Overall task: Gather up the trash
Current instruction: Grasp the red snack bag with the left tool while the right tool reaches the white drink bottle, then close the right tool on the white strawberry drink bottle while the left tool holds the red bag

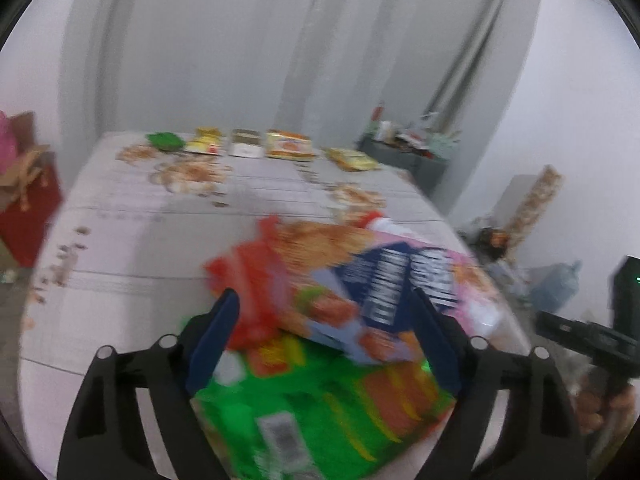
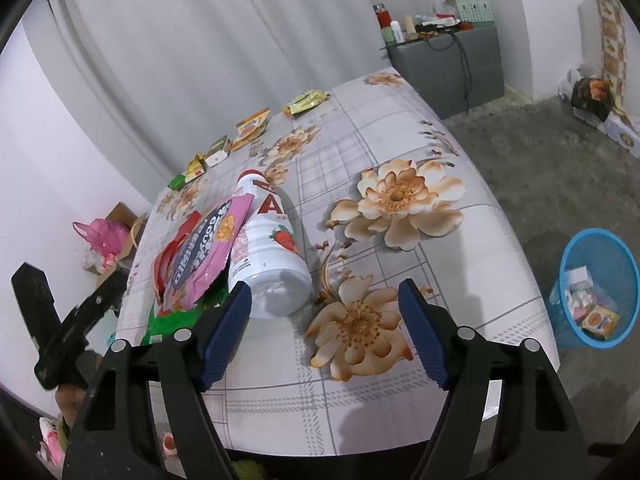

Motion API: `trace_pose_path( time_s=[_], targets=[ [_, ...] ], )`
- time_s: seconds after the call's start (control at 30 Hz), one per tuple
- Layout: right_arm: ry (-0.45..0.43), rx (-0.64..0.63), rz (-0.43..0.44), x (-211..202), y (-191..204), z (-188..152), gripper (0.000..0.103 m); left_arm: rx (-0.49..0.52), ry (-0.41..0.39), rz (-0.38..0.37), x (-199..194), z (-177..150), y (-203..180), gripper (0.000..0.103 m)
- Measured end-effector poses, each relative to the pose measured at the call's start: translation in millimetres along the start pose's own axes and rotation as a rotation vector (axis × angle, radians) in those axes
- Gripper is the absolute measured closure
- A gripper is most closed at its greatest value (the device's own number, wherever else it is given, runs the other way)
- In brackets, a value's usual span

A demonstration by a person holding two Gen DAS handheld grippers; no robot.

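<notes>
A pink-and-blue snack bag (image 1: 384,280) lies over a green snack bag (image 1: 320,412) and a red wrapper (image 1: 256,276) on the flowered table (image 1: 132,248). The left wrist view is blurred. My left gripper (image 1: 326,340) is open, its blue pads standing either side of the pile without visibly pressing it. In the right wrist view the same pink bag (image 2: 204,252) and green bag (image 2: 176,320) rest against a white strawberry drink bottle (image 2: 272,248) lying on its side. My right gripper (image 2: 324,332) is open just above the tablecloth, its left finger (image 2: 228,332) beside the bottle's base, nothing between the fingers.
Several small wrappers (image 2: 248,128) line the table's far edge. A blue bin (image 2: 596,288) holding trash stands on the floor to the right of the table. A grey cabinet (image 2: 448,68) stands behind it. A red bag (image 1: 28,216) sits on the floor at the left.
</notes>
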State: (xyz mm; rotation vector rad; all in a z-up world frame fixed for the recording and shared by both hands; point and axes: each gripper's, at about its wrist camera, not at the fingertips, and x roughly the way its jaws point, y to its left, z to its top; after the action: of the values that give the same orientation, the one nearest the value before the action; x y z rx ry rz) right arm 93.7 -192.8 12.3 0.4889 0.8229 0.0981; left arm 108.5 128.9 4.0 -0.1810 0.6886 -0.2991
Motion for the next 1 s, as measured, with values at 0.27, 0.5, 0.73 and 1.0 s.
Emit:
trace_pose_path(
  time_s=[0.27,0.5,0.73,1.0],
  targets=[
    [0.004,-0.001,-0.003,1,1,0,0.033,-0.037,0.136,0.125,47,5,32,0.044],
    [0.003,0.002,-0.012,1,-1,-1,0.033,-0.072,0.158,0.133,59,3,42,0.068],
    [0.015,0.000,-0.002,5,1,0,0.035,-0.086,0.125,0.147,51,5,46,0.077],
    [0.044,-0.087,0.013,17,20,6,0.036,-0.084,0.066,0.149,34,9,48,0.080]
  ],
)
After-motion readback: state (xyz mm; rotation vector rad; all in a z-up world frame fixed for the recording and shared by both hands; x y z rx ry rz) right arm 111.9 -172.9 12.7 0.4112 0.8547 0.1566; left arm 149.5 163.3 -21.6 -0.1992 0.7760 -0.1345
